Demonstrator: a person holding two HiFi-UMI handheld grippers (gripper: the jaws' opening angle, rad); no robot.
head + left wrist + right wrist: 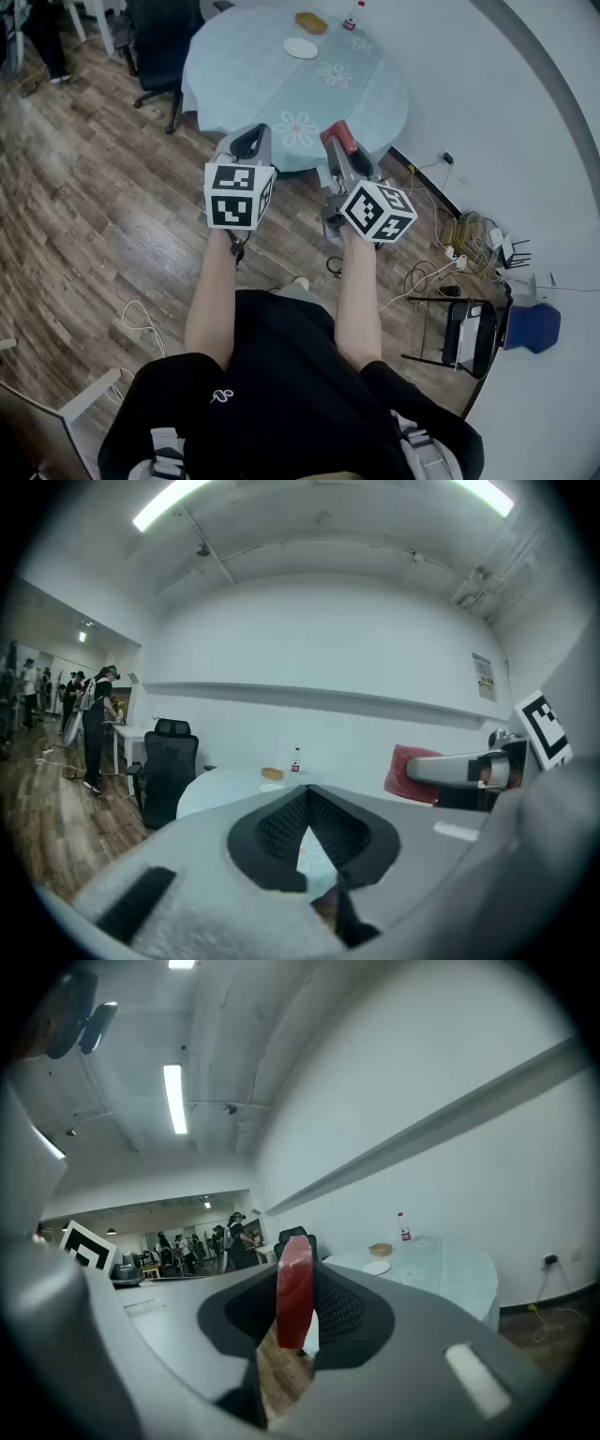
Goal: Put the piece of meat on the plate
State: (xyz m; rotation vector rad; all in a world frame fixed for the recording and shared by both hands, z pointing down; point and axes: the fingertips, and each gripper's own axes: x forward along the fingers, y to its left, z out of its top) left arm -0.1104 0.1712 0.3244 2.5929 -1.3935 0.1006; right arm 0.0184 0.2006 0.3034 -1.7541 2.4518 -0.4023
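A flat red piece of meat [293, 1288] stands on edge between the pads of my right gripper [296, 1283], which is shut on it. In the head view the meat [337, 139] sticks out of the right gripper [340, 152], held in the air short of the round table [244, 75]. The white plate [301, 48] lies on the far part of that table, well ahead of both grippers. It also shows as a small plate [376, 1267] in the right gripper view. My left gripper [247, 142] is beside the right one, its pads [281, 822] together with nothing between them.
A brown basket [311, 22] and a red-capped bottle [354, 16] stand behind the plate. A black office chair [159, 47] is left of the table. Cables and a power strip [452, 255] lie on the wood floor at right, near a folding stool [466, 333]. People stand far off.
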